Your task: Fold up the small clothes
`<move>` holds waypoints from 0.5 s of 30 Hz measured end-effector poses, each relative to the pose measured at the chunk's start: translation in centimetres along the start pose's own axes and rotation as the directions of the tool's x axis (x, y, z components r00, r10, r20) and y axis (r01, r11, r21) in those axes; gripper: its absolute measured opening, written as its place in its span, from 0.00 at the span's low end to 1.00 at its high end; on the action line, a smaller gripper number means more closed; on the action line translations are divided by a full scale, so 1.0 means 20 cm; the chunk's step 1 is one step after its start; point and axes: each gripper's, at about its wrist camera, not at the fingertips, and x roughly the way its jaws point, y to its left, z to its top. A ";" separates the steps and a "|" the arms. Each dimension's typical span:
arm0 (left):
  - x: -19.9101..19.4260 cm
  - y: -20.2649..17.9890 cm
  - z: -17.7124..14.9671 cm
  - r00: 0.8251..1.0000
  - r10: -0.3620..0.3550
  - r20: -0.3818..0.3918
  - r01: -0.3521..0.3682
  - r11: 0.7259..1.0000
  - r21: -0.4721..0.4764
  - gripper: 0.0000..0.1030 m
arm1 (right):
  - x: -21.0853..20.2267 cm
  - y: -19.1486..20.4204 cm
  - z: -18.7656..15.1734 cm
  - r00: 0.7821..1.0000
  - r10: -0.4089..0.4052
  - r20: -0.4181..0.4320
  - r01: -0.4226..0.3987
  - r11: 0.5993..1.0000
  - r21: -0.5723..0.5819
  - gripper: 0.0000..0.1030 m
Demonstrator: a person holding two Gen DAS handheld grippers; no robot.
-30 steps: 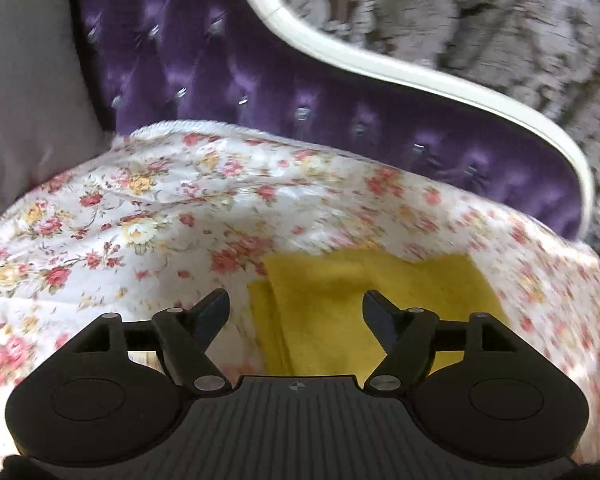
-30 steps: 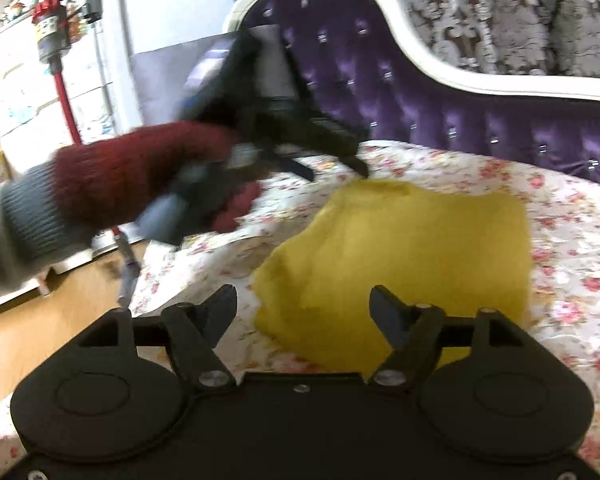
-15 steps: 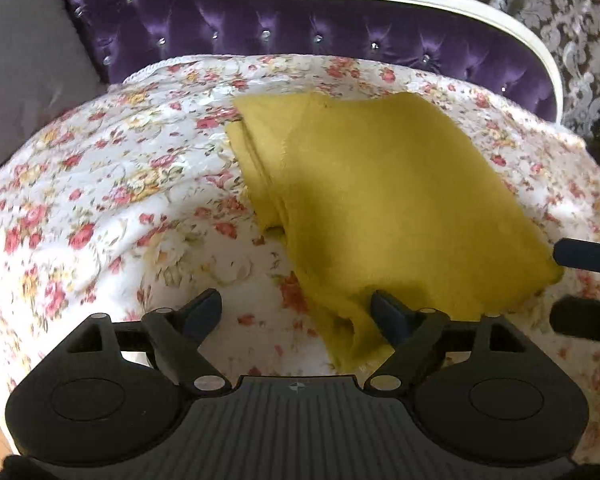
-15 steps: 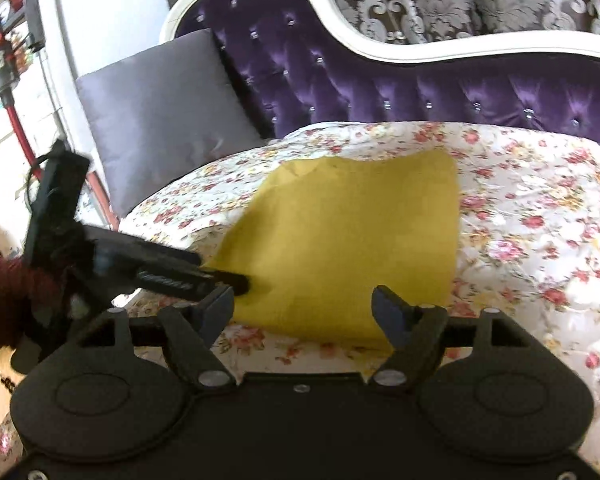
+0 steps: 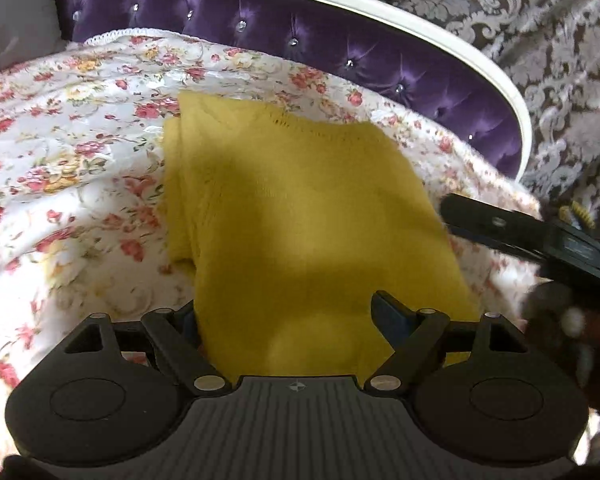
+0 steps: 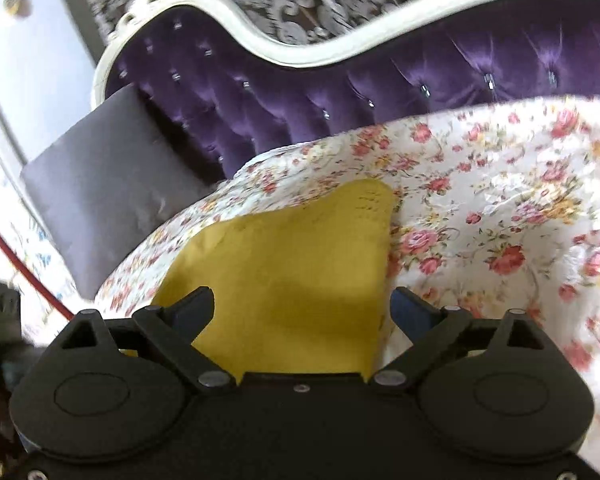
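A mustard-yellow knitted garment (image 5: 300,220) lies folded flat on a floral bedspread (image 5: 72,168) that covers the seat of a purple tufted chaise (image 5: 260,36) with a white curved frame. In the left wrist view, the left tongs (image 5: 286,312) stand wide open over the near edge of the garment: the right finger shows against the yellow knit near its near right corner, while the left finger sits at the garment's near left edge, partly hidden behind the cloth. Nothing is clamped between them. The garment's folded left side shows a doubled layer running toward the far left corner, and a row of small knit holes crosses its far edge. At the right of that view, the right tongs (image 5: 500,228) reach in as a dark bar, their tips close beside the garment's right edge; whether they touch it cannot be told. In the right wrist view, the right tongs (image 6: 302,308) are also spread open, with the garment (image 6: 288,276) lying between and beyond the fingers, its far corner pointing away over the bedspread (image 6: 500,200). A grey cushion (image 6: 100,184) leans against the chaise back (image 6: 340,80) at the left.
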 end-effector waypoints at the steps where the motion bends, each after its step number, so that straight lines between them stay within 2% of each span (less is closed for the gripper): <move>1: 0.01 0.01 0.01 1.000 -0.011 0.002 0.011 1.000 -0.016 0.79 | 0.04 -0.04 0.01 1.000 0.015 -0.006 -0.015 1.000 0.020 0.93; 6: 0.03 0.02 0.04 0.999 -0.041 0.012 0.042 0.998 -0.055 0.82 | 0.19 -0.16 0.04 0.997 0.074 -0.019 -0.073 0.994 0.084 0.93; 9: 0.06 0.01 0.05 0.998 -0.060 0.015 0.061 0.996 -0.062 0.93 | 0.25 -0.17 0.07 0.991 0.134 -0.017 -0.132 0.986 0.102 0.98; 15: 0.10 -0.02 0.06 0.997 -0.070 0.044 0.073 0.995 -0.069 0.99 | 0.33 -0.15 0.11 0.984 0.173 -0.034 -0.168 0.980 0.108 1.00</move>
